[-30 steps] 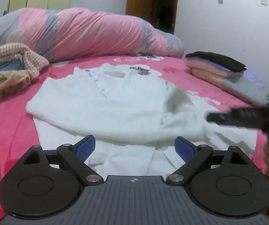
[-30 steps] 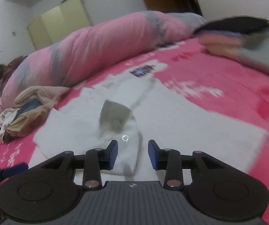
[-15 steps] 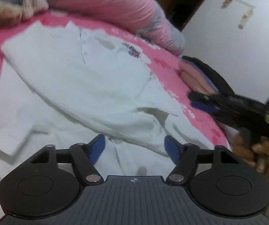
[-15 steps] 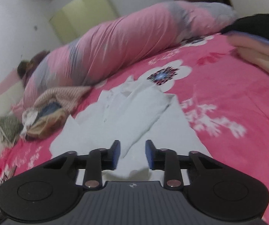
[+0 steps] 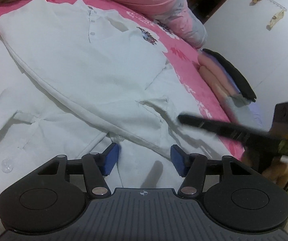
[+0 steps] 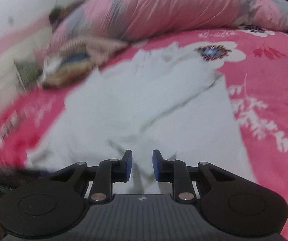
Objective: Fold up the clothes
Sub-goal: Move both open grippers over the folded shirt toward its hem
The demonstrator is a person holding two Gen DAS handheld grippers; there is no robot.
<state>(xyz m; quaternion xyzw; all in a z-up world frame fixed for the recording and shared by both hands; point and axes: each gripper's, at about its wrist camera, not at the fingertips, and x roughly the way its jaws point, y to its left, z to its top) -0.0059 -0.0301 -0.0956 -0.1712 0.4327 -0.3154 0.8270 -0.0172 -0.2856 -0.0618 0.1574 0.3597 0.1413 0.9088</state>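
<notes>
A white button-up shirt point(image 5: 95, 60) lies spread on the pink bed, its top half folded down over the lower half, collar at the far side. My left gripper point(image 5: 145, 159) hovers low over the shirt's near hem, open wide, nothing between its blue pads. The right gripper point(image 5: 184, 118) comes in from the right as a blurred dark bar just above the shirt's right sleeve, held by a hand. In the right wrist view the shirt point(image 6: 148, 104) fills the middle. There my right gripper point(image 6: 142, 165) stands narrowly open above the white cloth.
A stack of folded clothes point(image 5: 226, 76) sits at the bed's right edge by the wall. A pink and grey duvet roll point(image 6: 164, 10) lies along the back. A heap of unfolded clothes point(image 6: 77, 60) rests at the far left. The pink flowered sheet point(image 6: 264, 92) shows around the shirt.
Both grippers dropped lower and closer to the shirt. The right gripper's fingers narrowed their gap and swung in over the right sleeve. The left stayed wide open.
</notes>
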